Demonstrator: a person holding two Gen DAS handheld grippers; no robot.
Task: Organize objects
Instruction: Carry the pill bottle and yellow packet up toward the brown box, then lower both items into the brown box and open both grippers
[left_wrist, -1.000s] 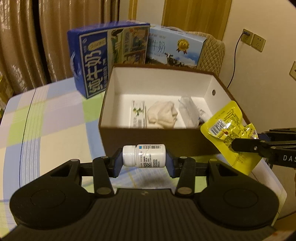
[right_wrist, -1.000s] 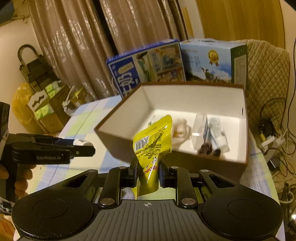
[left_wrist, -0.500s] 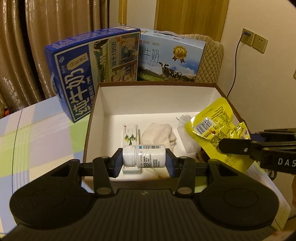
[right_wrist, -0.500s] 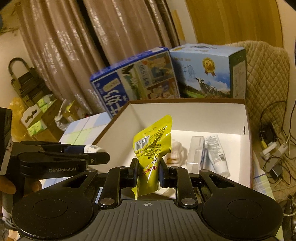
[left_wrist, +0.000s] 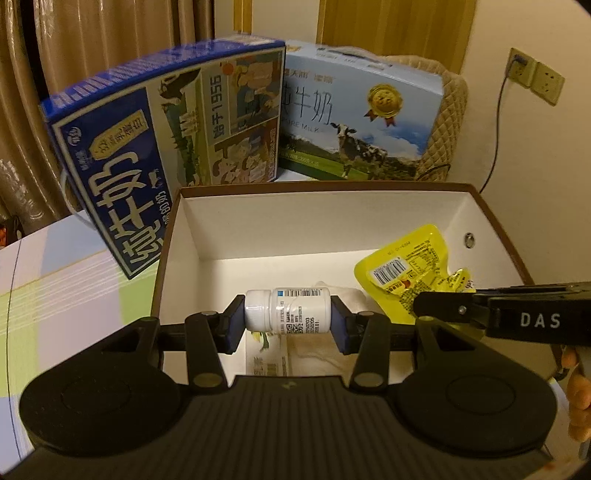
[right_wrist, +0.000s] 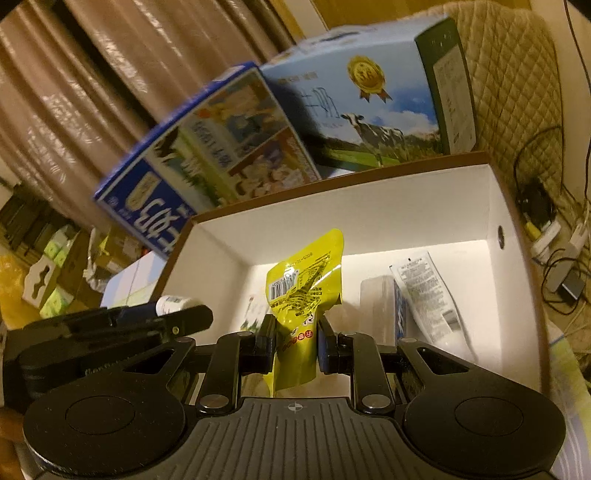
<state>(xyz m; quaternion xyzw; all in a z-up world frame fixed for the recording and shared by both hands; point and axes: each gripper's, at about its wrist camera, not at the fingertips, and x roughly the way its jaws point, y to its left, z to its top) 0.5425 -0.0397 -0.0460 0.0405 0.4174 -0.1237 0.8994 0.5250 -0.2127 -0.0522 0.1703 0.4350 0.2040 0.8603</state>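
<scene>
Both my grippers have come forward over the box (left_wrist: 491, 218) since a second ago, when the bottle was in front of its near wall and the pouch off its right corner; now both hang above the white interior. The bottle (left_wrist: 287, 310) lies sideways, cap to the left, clamped end to end in my left gripper (left_wrist: 287, 320), over the near-left part of the box. The pouch (right_wrist: 301, 295), yellow, stands upright, pinched at its lower part by my right gripper (right_wrist: 295, 347), above the box's middle. In the left view the pouch (left_wrist: 410, 273) sits right of the bottle, with the right gripper's black finger coming in from the right edge. On the box floor I see a cloth (left_wrist: 321, 354) and a small packet (left_wrist: 264, 350) under the bottle, plus a tube (right_wrist: 424, 295) and a clear case (right_wrist: 376, 306) towards the right wall. Behind the box stand two milk cartons, a dark blue carton (left_wrist: 159, 147) tilted on the left and a light blue carton (left_wrist: 358, 110) with a cow picture on the right. The box rests on a checked tablecloth (left_wrist: 66, 291). Curtains (right_wrist: 92, 92) behind, a quilted chair back (right_wrist: 513, 74) to the right, fingers of my right hand (left_wrist: 578, 395) at the frame edge.
</scene>
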